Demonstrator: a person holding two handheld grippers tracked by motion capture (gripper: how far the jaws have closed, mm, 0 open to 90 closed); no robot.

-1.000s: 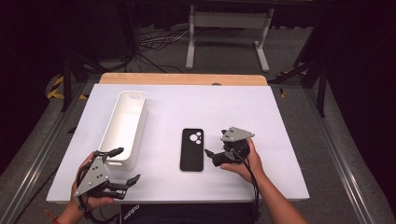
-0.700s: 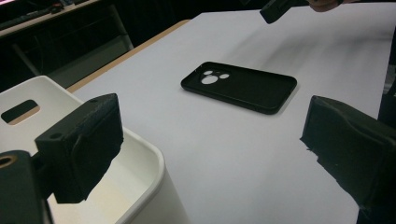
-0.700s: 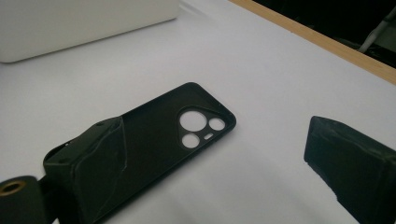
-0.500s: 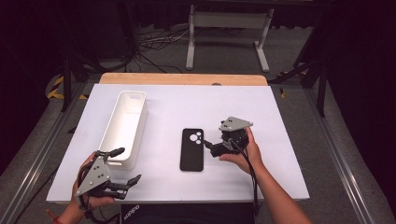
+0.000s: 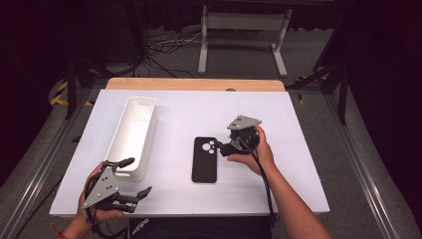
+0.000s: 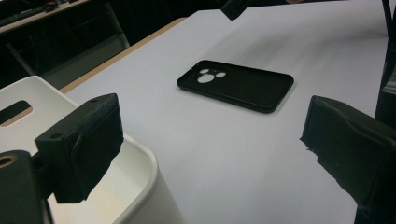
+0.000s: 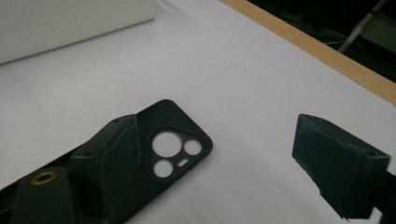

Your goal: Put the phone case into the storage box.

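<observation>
White table (image 5: pixel 308 164) with a wooden strip along its far edge; dark room behind, cables and a metal stand (image 5: pixel 244 30) on the floor. A phone case (image 5: pixel 205 159) is lying flat on the sheet, camera cutouts toward the far end.

Right gripper (image 5: pixel 224 148) is hovering just beside the case's far corner. Its jaws are standing wide but have just been closing a little; nothing is between them. In the right gripper view one jaw is hanging over the case (image 7: pixel 154 154), the other over bare table, and the case shows as an empty shell. Hand is gripping from behind, wrist low.

Left gripper (image 5: pixel 133 178) is resting near the table's near edge, jaws wide and empty, beside the end of a white bin (image 5: pixel 130 137). In the left gripper view the case (image 6: pixel 236 85) is lying well beyond the fingertips.
</observation>
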